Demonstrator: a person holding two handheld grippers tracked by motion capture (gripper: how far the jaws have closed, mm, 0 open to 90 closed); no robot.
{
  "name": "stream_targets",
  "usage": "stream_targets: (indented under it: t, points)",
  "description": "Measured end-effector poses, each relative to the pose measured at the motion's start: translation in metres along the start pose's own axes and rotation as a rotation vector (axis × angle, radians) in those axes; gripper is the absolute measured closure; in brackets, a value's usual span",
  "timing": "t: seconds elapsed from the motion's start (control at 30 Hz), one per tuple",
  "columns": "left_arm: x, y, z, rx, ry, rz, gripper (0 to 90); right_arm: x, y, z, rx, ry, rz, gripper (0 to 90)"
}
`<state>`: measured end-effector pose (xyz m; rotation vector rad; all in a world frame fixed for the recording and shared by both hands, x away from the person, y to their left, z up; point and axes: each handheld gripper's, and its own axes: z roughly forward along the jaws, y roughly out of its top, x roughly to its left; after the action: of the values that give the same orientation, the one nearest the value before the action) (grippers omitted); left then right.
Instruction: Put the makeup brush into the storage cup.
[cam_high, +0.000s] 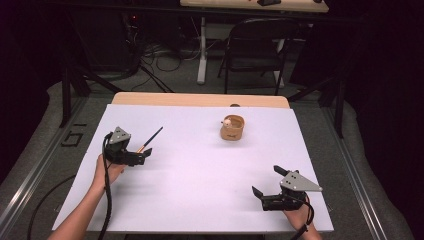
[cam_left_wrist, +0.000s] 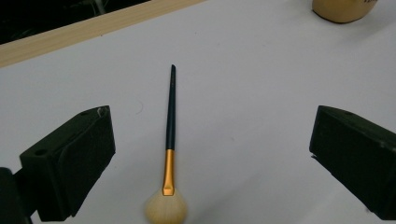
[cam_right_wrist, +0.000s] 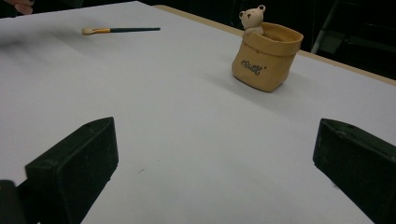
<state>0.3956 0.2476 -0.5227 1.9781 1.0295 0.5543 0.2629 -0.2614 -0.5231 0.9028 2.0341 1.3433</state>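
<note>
A makeup brush (cam_high: 150, 139) with a black handle, orange ferrule and pale bristles lies flat on the white sheet (cam_high: 190, 175) at the left. My left gripper (cam_high: 141, 155) stands open just behind its bristle end. In the left gripper view the brush (cam_left_wrist: 170, 126) lies between the wide-apart jaws of that gripper (cam_left_wrist: 210, 140), handle pointing away, touching neither. A tan pot with a small bear figure (cam_high: 232, 128) stands at the back centre. My right gripper (cam_high: 266, 180) rests open near the front right, and between its jaws (cam_right_wrist: 215, 144) there is bare sheet.
The wooden table edge (cam_high: 200, 99) runs along the far side of the sheet. A folding chair (cam_high: 255, 47) and cables stand on the floor beyond. The right gripper view has the pot (cam_right_wrist: 266, 56) ahead and the brush (cam_right_wrist: 121, 30) far left.
</note>
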Motion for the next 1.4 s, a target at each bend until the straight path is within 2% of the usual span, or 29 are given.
stream_targets:
  t: [0.23,0.33,0.43,0.47,0.57,0.73,1.1,1.4]
  points:
    - [0.005,0.007,0.007,0.041,-0.005,-0.011,0.2,0.000,0.000,0.001,-0.003,-0.003,-0.001,0.0]
    - [0.009,0.008,0.014,0.092,-0.012,-0.029,0.2,0.000,0.000,0.001,-0.003,-0.003,-0.001,0.0]
    - [0.011,0.009,0.017,0.105,-0.008,-0.041,0.0,0.000,0.000,0.001,-0.001,-0.001,0.000,0.0]
    - [0.014,0.010,0.019,0.128,-0.009,-0.044,0.0,0.000,0.000,0.001,0.005,0.002,-0.001,0.0]
    - [0.017,0.012,0.023,0.158,-0.013,-0.051,0.0,0.000,0.000,0.001,-0.002,0.000,-0.001,0.0]
    - [0.021,0.015,0.026,0.184,-0.004,-0.056,0.0,-0.001,0.000,0.000,0.004,-0.003,-0.002,0.0]
    - [0.030,0.023,0.029,0.267,0.033,-0.054,0.0,-0.001,0.000,0.000,0.001,-0.002,-0.003,0.0]
    - [0.031,0.029,0.034,0.339,0.026,-0.010,0.7,-0.001,0.000,0.000,0.002,0.001,-0.002,0.0]
